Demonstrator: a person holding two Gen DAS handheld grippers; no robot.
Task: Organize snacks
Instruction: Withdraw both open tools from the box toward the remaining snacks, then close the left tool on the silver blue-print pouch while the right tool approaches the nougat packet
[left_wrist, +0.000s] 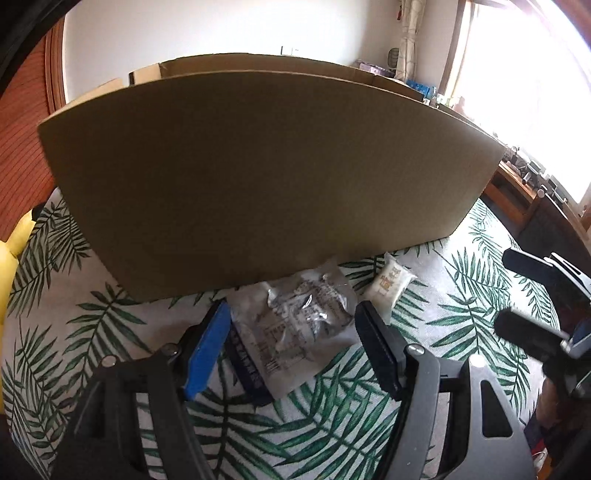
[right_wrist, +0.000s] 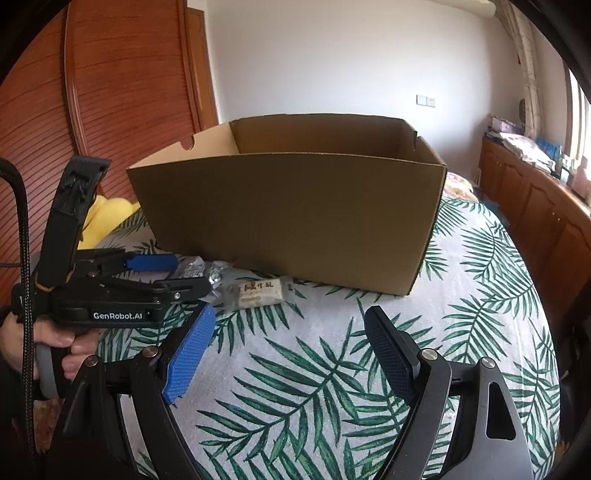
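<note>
Fig.: two claws over a leaf-print cloth (right_wrist: 332, 369), cardboard box (right_wrist: 295, 206) standing behind w/ its top open. My left gripper (left_wrist: 291, 332) has its jaws spread wide, nothing pinched; the blue pad (left_wrist: 207, 350) and the black pad sit either side of a clear crinkled snack packet (left_wrist: 295, 325) lying flat on the cloth, just in front of the box wall. I can't tell whether the pads are at the packet's level yet or above it. A small white snack bar (left_wrist: 391, 288) lies just beside the packet, also near the box. My right gripper (right_wrist: 291, 350) is likewise wide open and empty, over bare cloth, well short of the white bar (seen from this side w/ dark lettering).

Risks, as I judge them: the packet is thin and slick, so closing on it flat may fold it or let it slide out; the cloth may bunch into the jaws and get pinched too. The box wall is high, so a low carry may clip the rim and drop the snack outside.
</note>
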